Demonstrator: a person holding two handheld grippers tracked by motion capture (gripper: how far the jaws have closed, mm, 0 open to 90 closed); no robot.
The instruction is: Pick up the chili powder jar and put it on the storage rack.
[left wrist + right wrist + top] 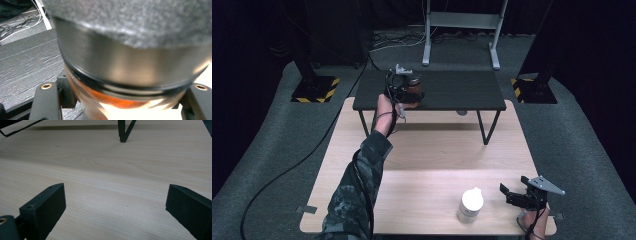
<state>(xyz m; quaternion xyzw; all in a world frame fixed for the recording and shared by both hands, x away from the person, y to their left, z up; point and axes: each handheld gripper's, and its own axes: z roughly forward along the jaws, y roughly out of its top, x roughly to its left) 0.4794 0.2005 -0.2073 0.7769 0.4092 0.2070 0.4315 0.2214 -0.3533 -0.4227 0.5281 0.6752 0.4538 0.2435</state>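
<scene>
- High view: the left tool (408, 89) is clamped on 1 jar (411, 86) at the left end of the black shelf (462, 92), probably to set it down there or lift it off. 1 white bottle (470, 204) stands on the table (432, 150), just beside the idle right tool (518, 195).
- Left gripper view: 2 black jaws hug the jar (130, 75) below its metal lid, steadying it upright.
- Right gripper view: the right tool (115, 212) has its 2 jaws wide apart over bare table (105, 170), holding nothing, likely waiting.
</scene>
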